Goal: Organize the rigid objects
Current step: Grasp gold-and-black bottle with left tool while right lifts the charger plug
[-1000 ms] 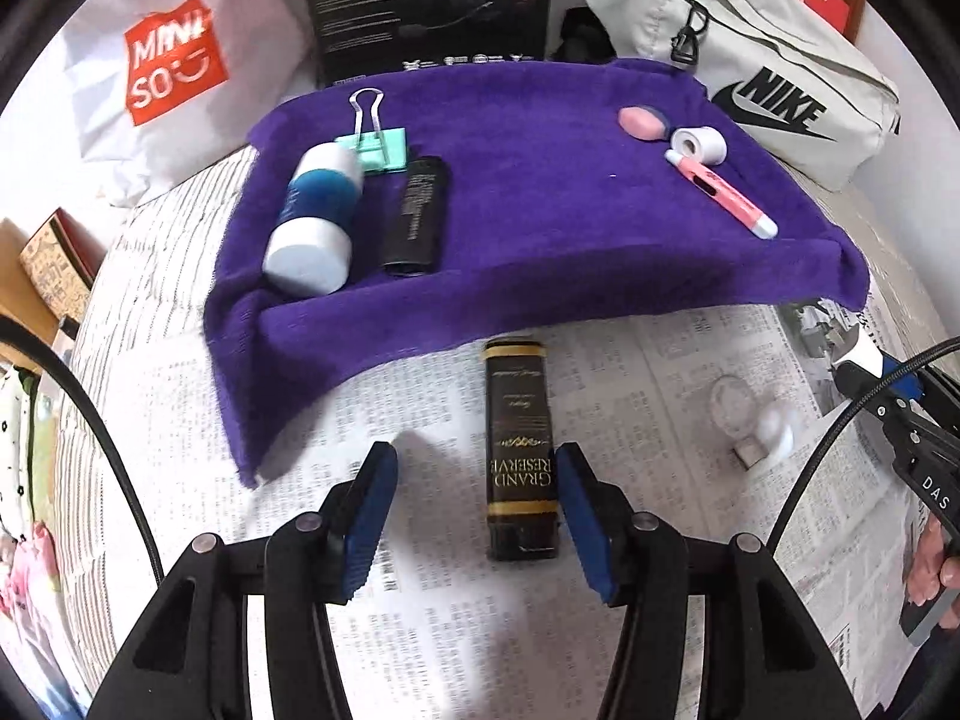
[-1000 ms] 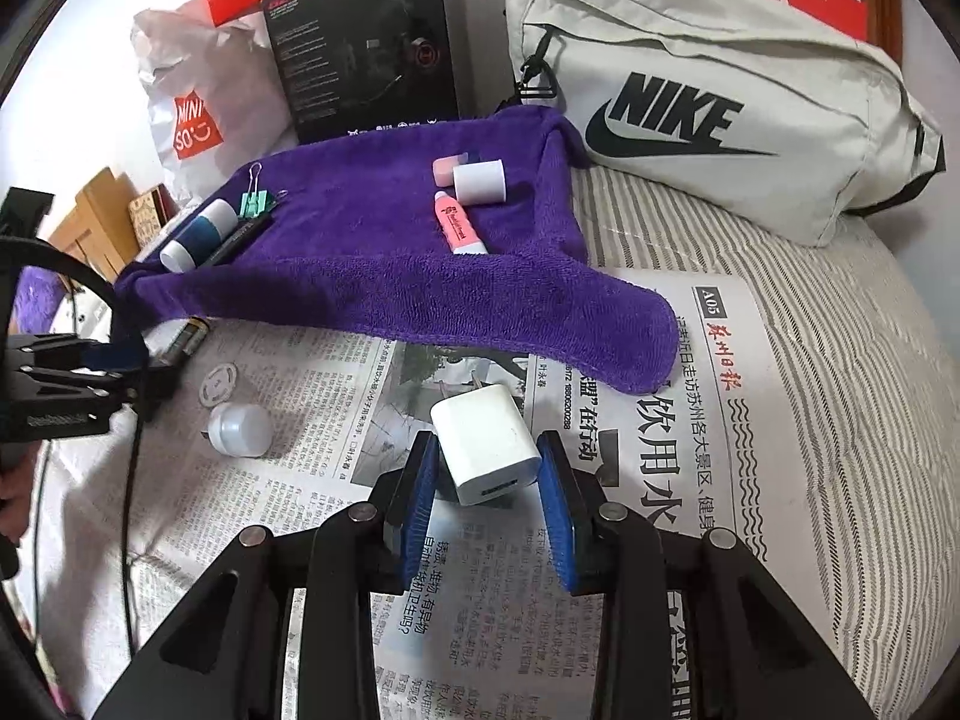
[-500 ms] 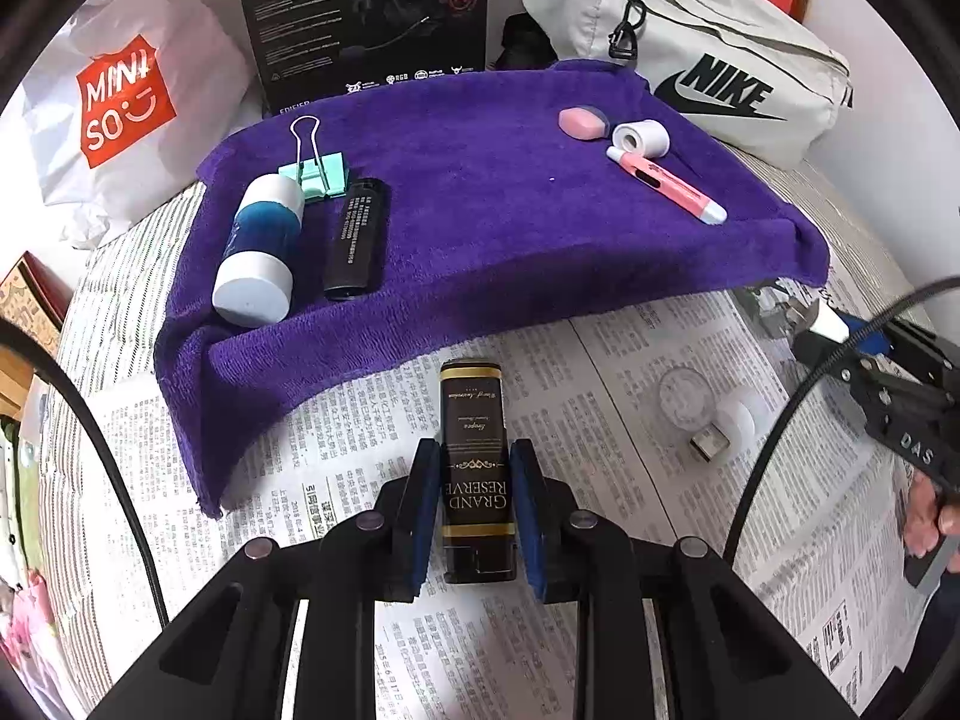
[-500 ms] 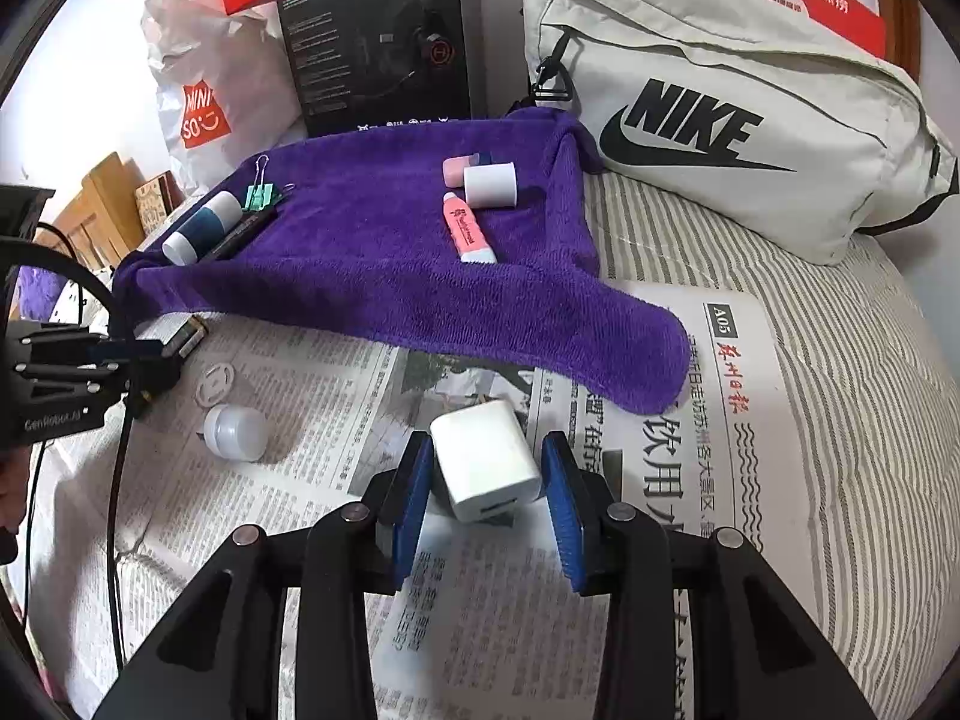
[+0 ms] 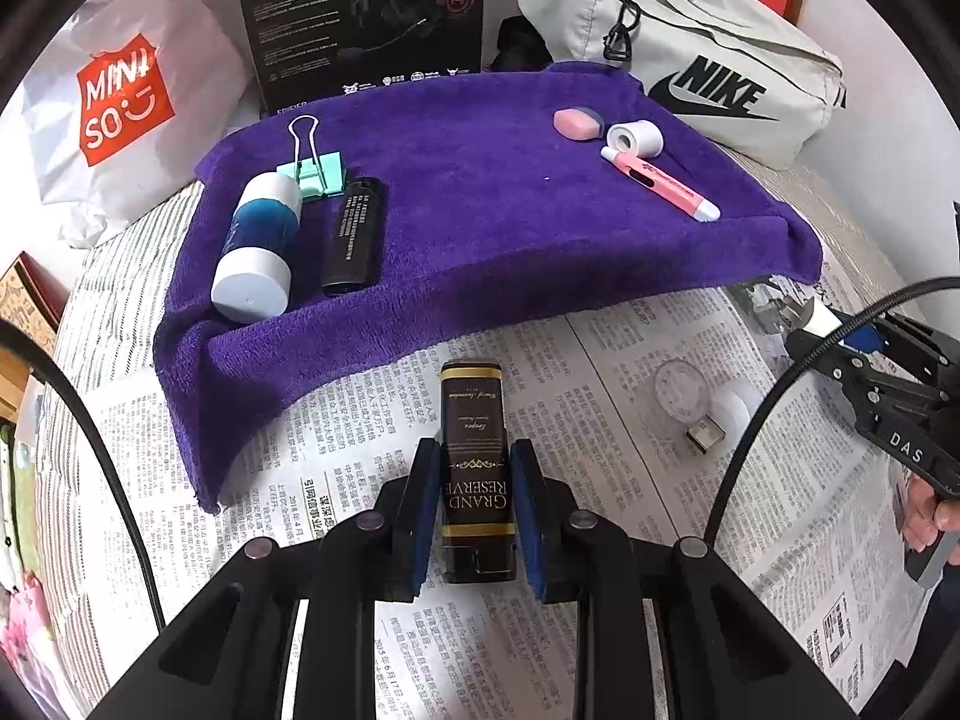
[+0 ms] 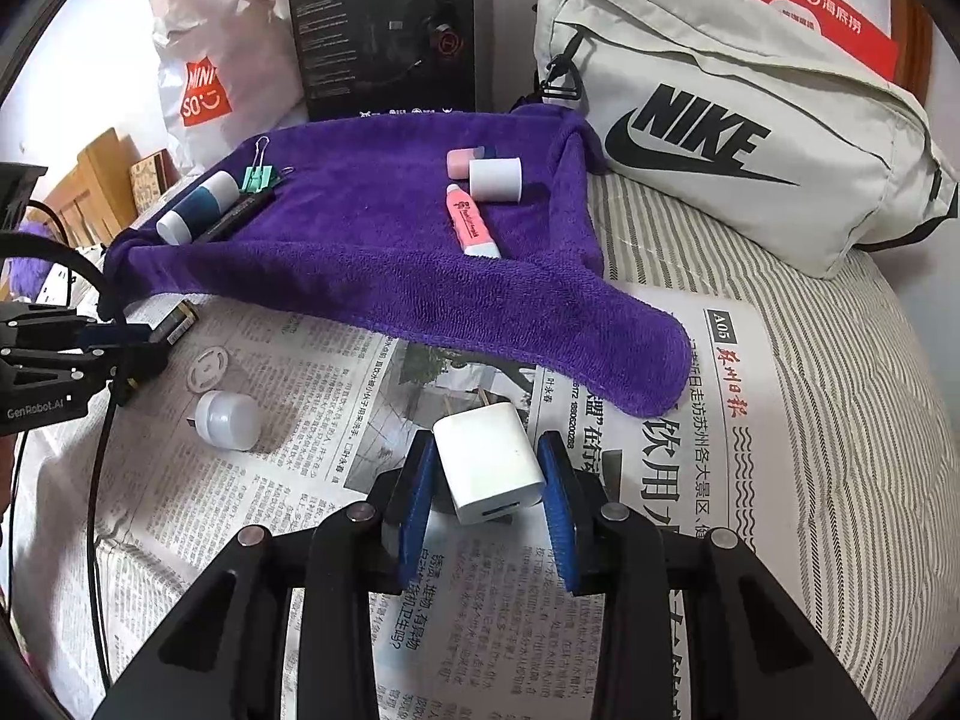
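My left gripper [image 5: 474, 468] is shut on a black lighter with gold "Grand Reserve" print [image 5: 475, 468], held just above the newspaper in front of the purple towel [image 5: 480, 222]. My right gripper [image 6: 487, 468] is shut on a white charger plug [image 6: 487, 465], its prongs pointing toward the towel. On the towel lie a blue-and-white bottle [image 5: 258, 252], a black lighter [image 5: 354, 237], a green binder clip [image 5: 312, 171], a pink eraser [image 5: 576, 122], a white cap [image 5: 635, 137] and a pink pen [image 5: 660, 183].
A small white USB lamp [image 6: 228, 420] and a clear round lid [image 6: 209, 367] lie on the newspaper [image 6: 336, 432] between the grippers. A Nike bag [image 6: 738, 126], a black box [image 6: 384, 36] and a Miniso bag [image 5: 120, 102] stand behind the towel.
My left gripper moved forward and closed on the Grand Reserve lighter, then lifted it slightly. My right gripper keeps its hold on the charger plug and has drifted a little.
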`<action>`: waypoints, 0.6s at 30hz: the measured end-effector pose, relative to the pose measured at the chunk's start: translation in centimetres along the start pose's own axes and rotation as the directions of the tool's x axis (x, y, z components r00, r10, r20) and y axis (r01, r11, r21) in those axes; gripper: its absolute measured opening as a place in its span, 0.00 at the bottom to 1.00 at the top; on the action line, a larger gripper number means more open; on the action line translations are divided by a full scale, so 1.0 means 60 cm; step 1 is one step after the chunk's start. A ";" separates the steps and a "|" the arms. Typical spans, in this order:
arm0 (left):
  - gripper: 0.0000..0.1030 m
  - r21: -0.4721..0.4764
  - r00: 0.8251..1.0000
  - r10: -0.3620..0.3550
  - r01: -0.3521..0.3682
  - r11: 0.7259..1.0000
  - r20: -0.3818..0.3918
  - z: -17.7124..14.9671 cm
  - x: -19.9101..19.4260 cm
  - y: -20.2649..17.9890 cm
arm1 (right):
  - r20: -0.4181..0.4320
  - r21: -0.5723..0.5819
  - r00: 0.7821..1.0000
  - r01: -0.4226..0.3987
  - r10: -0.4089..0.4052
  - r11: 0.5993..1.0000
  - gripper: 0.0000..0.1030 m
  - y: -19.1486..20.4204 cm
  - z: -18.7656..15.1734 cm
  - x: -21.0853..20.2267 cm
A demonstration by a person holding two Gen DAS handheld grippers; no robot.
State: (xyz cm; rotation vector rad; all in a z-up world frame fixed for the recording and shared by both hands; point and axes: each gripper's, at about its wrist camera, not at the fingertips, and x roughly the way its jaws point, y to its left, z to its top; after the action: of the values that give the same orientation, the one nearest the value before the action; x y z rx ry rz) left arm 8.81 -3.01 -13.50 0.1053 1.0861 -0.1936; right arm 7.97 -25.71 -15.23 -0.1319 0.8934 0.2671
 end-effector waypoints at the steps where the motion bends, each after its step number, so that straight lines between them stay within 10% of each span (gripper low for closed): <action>1: 0.22 0.002 1.000 0.002 -0.002 1.000 0.000 0.000 0.000 0.000 | 0.001 -0.001 1.000 0.000 0.000 1.000 0.34 0.000 0.000 0.000; 18: 0.22 -0.051 0.999 -0.033 0.034 0.998 0.035 0.000 -0.029 0.029 | -0.043 -0.005 0.998 -0.044 0.044 0.999 0.33 0.004 0.012 -0.009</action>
State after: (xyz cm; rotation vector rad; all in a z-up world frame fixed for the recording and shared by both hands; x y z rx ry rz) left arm 8.41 -1.11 -11.98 0.0372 1.0588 -0.1965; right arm 8.14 -25.42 -14.37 -0.1237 0.9394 0.3088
